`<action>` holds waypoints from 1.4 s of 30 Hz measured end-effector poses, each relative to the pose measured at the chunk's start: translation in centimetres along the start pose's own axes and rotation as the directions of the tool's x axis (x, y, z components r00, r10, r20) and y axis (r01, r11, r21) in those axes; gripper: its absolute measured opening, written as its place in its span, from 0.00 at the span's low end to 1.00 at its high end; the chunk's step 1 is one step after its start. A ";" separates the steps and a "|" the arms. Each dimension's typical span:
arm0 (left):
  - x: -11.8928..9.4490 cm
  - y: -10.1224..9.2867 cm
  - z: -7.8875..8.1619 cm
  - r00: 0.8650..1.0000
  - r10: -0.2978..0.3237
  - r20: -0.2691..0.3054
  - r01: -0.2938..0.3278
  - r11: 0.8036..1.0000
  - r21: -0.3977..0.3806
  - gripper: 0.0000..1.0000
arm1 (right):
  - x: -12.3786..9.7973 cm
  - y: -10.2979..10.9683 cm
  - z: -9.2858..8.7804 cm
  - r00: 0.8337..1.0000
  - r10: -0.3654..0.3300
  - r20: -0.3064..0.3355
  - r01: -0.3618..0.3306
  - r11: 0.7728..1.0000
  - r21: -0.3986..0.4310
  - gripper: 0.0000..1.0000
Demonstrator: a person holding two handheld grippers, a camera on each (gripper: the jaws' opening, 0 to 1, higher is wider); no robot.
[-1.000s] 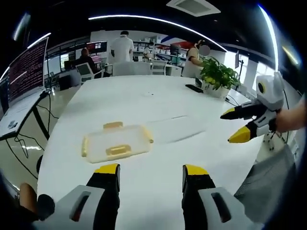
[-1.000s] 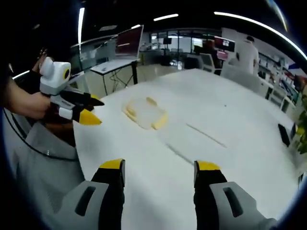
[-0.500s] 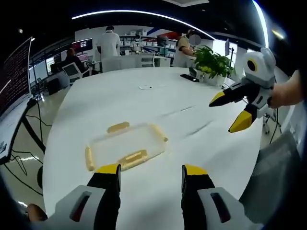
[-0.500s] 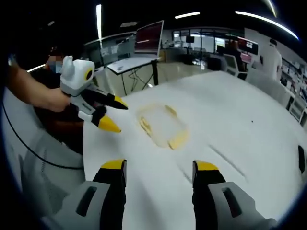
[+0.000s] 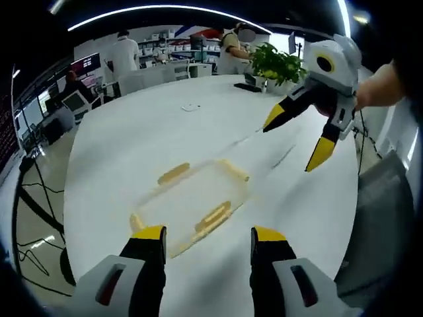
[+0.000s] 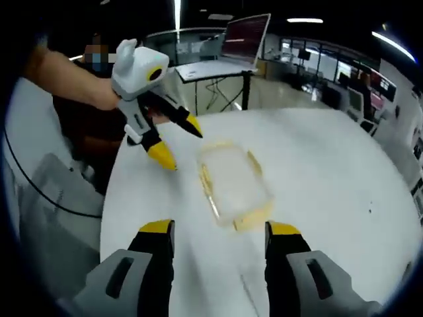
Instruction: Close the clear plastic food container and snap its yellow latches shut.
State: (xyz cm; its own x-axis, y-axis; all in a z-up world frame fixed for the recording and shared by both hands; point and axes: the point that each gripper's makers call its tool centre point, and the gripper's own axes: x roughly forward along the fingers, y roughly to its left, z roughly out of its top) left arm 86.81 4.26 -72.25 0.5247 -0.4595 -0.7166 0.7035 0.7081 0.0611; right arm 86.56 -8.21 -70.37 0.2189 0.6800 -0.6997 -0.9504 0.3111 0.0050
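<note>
At centre frame of both views the clear container (image 5: 192, 203) lies flat on the white bench (image 5: 132, 139), left gripper (image 5: 207, 235) and right gripper (image 6: 219, 230) both open and empty; approach 1 yellow latch (image 5: 212, 216) squarely, press straight down.

Both grippers have closed in on the clear container (image 5: 192, 201) over the last second. Left gripper (image 5: 207, 232): container went from well ahead of the jaws to just past the tips. Right gripper (image 6: 219, 228): the container (image 6: 232, 181) now sits just ahead of its jaws too. In the left gripper view, the right gripper (image 5: 299, 135) rose and came inward over the white table (image 5: 132, 142), jaws spread wider.
</note>
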 end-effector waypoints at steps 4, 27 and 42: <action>0.3 1.3 0.8 0.999 -0.030 -0.024 0.032 0.995 0.091 0.46 | 1.1 -1.1 0.5 1.000 0.011 -0.019 -0.012 0.999 -0.033 0.53; 2.9 6.5 -2.2 0.951 -0.158 -0.264 0.255 0.885 0.390 0.48 | 5.4 -3.7 -1.2 0.977 0.111 -0.184 -0.134 0.984 -0.118 0.55; 4.3 7.2 -3.4 0.895 -0.255 -0.366 0.407 0.802 0.437 0.48 | 7.5 -4.3 -2.8 0.952 0.126 -0.278 -0.184 0.963 -0.195 0.55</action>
State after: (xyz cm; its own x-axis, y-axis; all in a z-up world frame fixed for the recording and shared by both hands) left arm 92.43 9.22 -77.24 0.1147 -0.3961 -0.9110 0.9874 0.1461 0.0608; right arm 91.65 -6.32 -77.64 0.0273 0.5022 -0.8643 -0.9990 0.0452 -0.0052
